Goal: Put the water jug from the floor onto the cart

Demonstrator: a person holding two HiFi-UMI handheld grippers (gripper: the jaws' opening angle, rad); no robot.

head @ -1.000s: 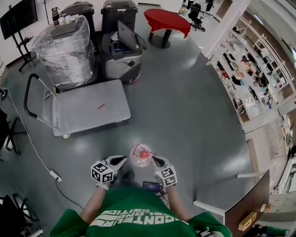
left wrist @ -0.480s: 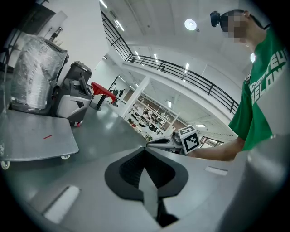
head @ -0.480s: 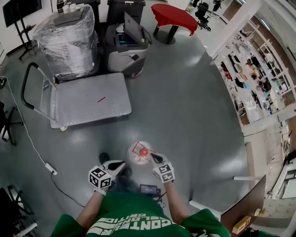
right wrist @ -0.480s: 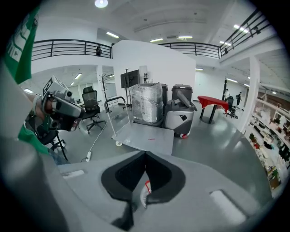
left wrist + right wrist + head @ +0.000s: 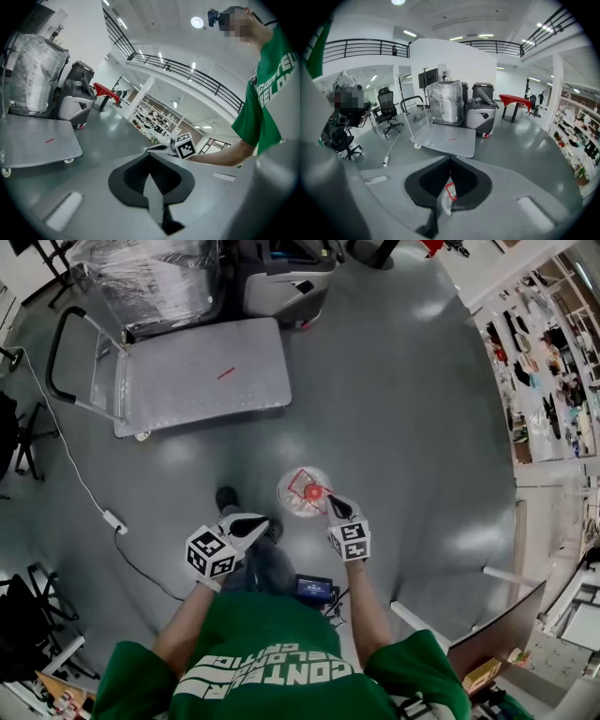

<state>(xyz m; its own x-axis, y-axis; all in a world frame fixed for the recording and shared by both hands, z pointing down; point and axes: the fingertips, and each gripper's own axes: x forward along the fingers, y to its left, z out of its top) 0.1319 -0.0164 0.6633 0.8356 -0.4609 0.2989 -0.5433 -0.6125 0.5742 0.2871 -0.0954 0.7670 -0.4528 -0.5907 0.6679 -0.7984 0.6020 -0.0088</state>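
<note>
Water jug stands upright on the grey floor just in front of us, clear-walled, with a red cap and a thin red handle on top. It is well apart from the cart, which sits further off to our left with its black push handle on the far-left side and a small red mark on its grey deck.

Our right gripper points down at the jug's right edge. From the head view we cannot tell whether the tips touch it. In the right gripper view the fingers are pressed together, and a sliver of clear jug and red handle shows through the slit below them.

Our left gripper hangs near the jug's left side but apart from it, beside our shoe. In the left gripper view its fingers are together with nothing between them.

Behind the cart stand a plastic-wrapped load and a grey machine.
</note>
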